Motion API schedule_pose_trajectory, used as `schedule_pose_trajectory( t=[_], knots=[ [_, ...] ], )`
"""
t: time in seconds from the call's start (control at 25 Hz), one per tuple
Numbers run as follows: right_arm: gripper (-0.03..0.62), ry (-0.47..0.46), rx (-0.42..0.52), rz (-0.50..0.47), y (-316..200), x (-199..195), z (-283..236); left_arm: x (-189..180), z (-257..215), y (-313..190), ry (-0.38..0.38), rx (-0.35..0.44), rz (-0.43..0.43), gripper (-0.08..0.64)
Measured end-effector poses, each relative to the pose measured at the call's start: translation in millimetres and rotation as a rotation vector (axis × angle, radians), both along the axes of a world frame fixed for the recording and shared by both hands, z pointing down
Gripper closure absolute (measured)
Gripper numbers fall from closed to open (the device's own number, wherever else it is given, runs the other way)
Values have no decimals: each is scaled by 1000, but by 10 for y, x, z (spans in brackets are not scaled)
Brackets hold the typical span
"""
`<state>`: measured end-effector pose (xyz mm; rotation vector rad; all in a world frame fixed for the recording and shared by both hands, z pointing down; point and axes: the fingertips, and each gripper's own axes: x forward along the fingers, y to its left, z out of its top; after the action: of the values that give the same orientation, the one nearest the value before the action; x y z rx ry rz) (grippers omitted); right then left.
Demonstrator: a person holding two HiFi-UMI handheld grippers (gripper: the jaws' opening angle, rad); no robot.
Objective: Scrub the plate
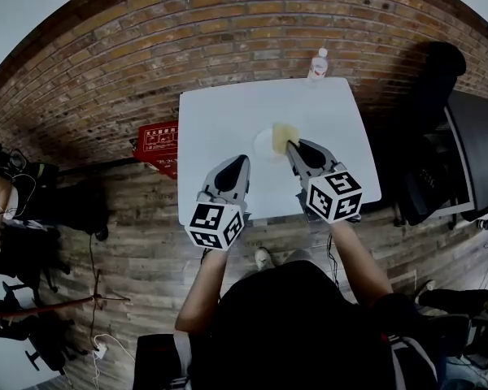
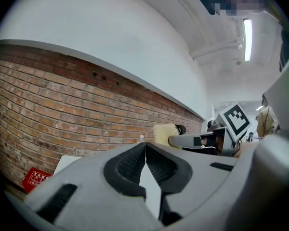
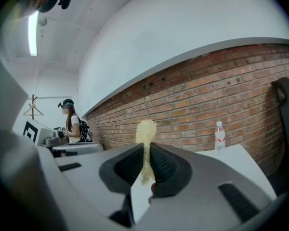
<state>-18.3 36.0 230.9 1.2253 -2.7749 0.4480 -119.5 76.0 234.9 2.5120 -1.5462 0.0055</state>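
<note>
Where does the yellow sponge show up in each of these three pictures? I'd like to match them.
Head view: sponge at the middle of the table, in the tip of the right gripper.
Left gripper view: sponge right of centre, just above the shut left gripper.
Right gripper view: sponge dead centre, pinched in the right gripper, poking up.
Shared landmark: the water bottle at the table's far edge.
</note>
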Motion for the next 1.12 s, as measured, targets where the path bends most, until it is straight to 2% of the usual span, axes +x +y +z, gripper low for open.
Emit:
schedule_pose_trajectory(
  t=[0.4, 0.88, 1.12],
  knots=[
    [549, 11, -9, 36, -151, -20, 55, -92, 5, -231, -9, 25, 9, 540],
    [549, 5, -31, 41, -524, 158, 109, -48, 138, -675, -21, -5, -3, 538],
    [549, 10, -65, 32, -768, 234, 233, 4, 309, -903, -85, -19, 20, 538]
  ],
)
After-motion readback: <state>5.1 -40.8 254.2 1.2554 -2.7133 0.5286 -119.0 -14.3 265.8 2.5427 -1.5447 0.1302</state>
